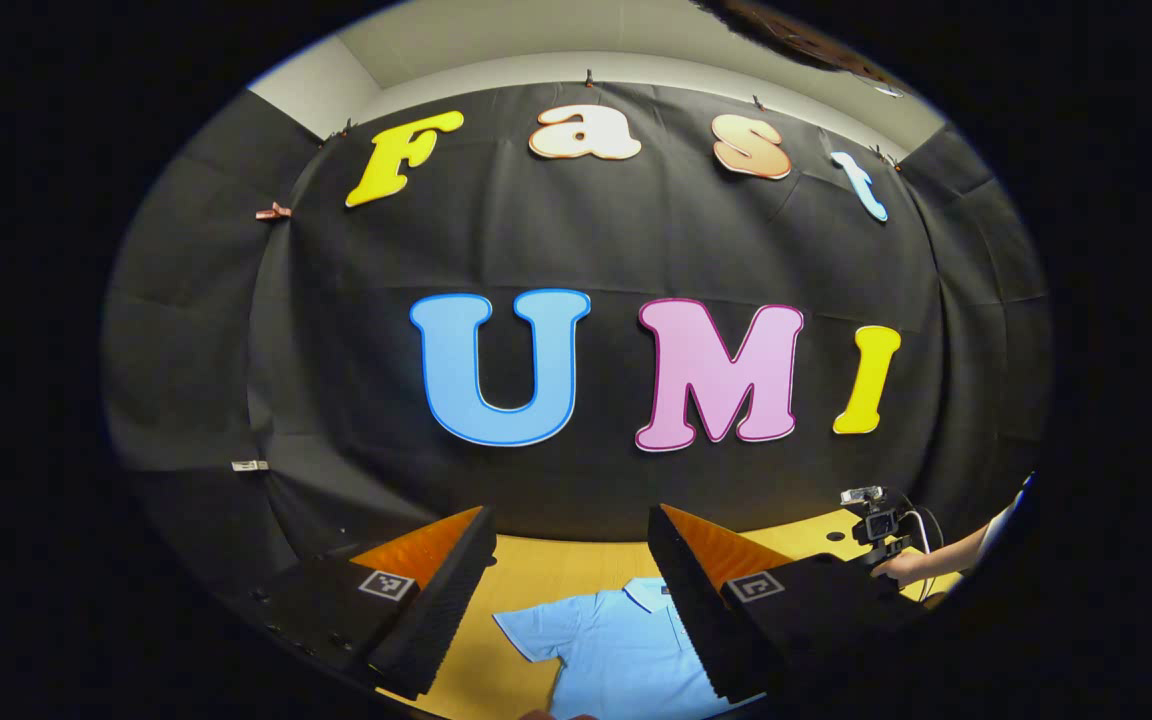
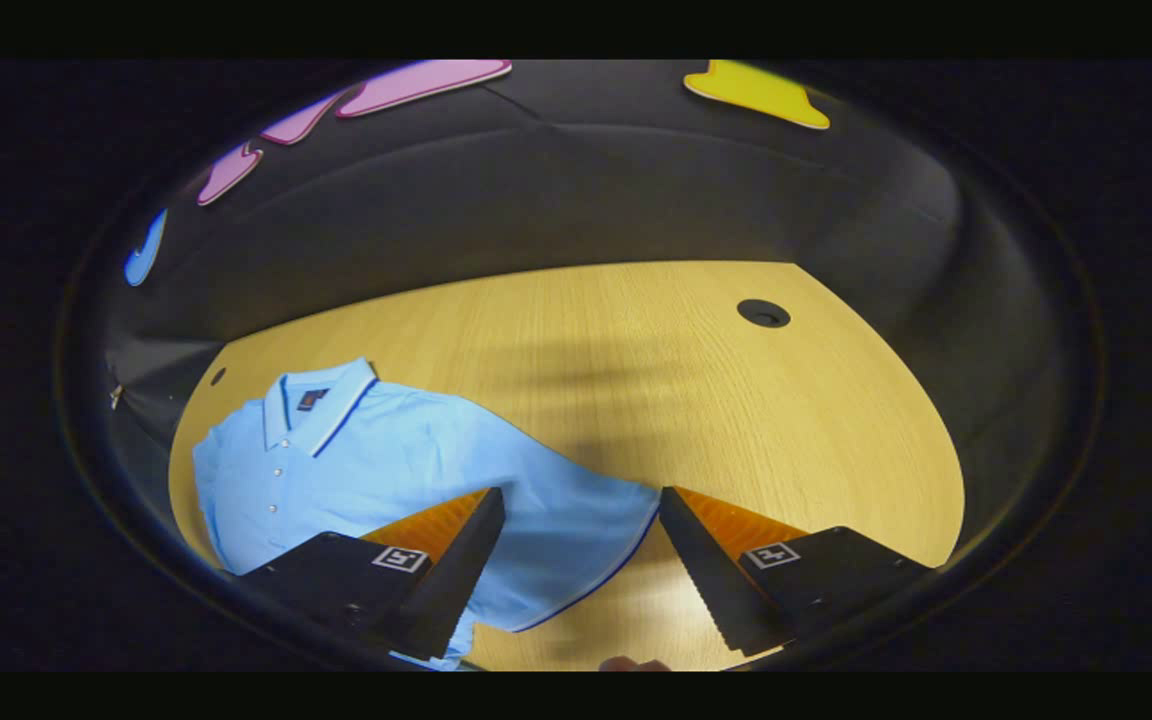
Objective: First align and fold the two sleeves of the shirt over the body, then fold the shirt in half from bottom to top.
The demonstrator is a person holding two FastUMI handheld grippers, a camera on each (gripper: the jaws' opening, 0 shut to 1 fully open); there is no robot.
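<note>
On the smooth wooden table [image 2: 636,380], a flat knit polo shirt [image 2: 386,470].

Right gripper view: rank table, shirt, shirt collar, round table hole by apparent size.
1. table
2. shirt, nearer the camera, so its share is inflated
3. shirt collar
4. round table hole, farther off, so its true size against the collar is unsure

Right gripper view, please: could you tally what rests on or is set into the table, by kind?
Light blue polo shirt: 1
Round holes in the wooden table: 2, one large, one small
Total: 3
</note>
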